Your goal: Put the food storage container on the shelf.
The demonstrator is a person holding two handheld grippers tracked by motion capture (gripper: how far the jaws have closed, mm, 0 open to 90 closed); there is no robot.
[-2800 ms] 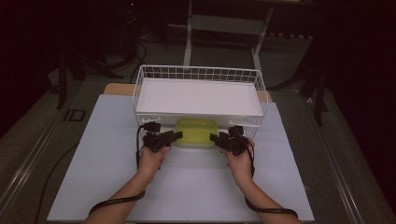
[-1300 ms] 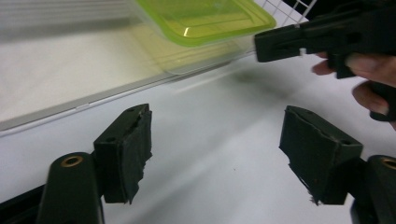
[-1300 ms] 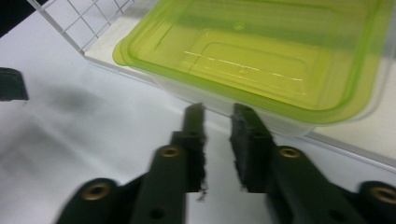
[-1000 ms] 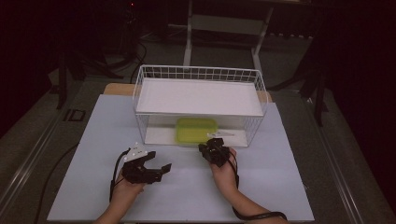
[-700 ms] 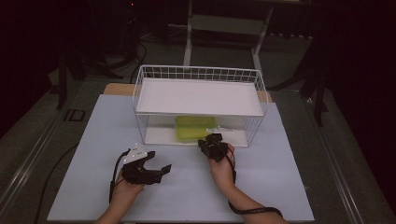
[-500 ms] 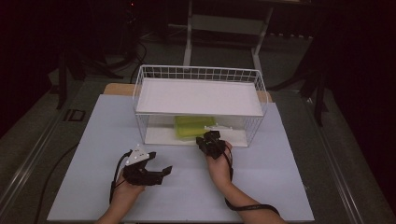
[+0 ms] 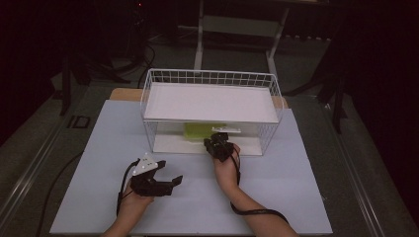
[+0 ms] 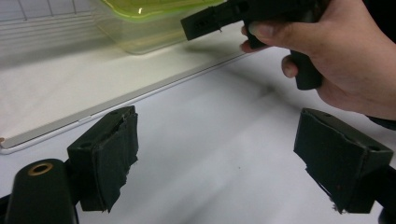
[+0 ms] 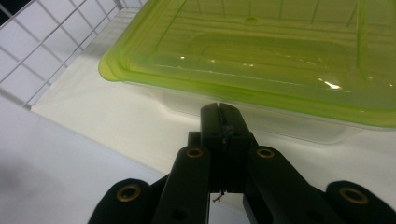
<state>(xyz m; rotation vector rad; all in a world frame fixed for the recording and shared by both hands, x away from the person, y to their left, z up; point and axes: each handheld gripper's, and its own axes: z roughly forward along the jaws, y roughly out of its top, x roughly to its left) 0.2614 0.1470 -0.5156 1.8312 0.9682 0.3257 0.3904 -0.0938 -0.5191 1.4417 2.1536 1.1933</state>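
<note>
Wire basket [image 7: 274, 94] stands on the table [image 7: 306, 197], directly ahead of the right gripper [image 7: 217, 144]. Green-lidded container [image 9: 261, 60] sits on the basket's lower floor, just beyond that gripper's tips; contact cannot be confirmed. Right jaws pressed together, nothing between. Left gripper [image 7: 163, 178] rests well back from the basket, jaws spread apart, empty.

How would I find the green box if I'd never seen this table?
Look for the white wire basket standing at the far side of the table. Under its white shelf, on the bottom level, sits the box: a clear tub with a bright yellow-green lid, the only coloured thing there.
</note>
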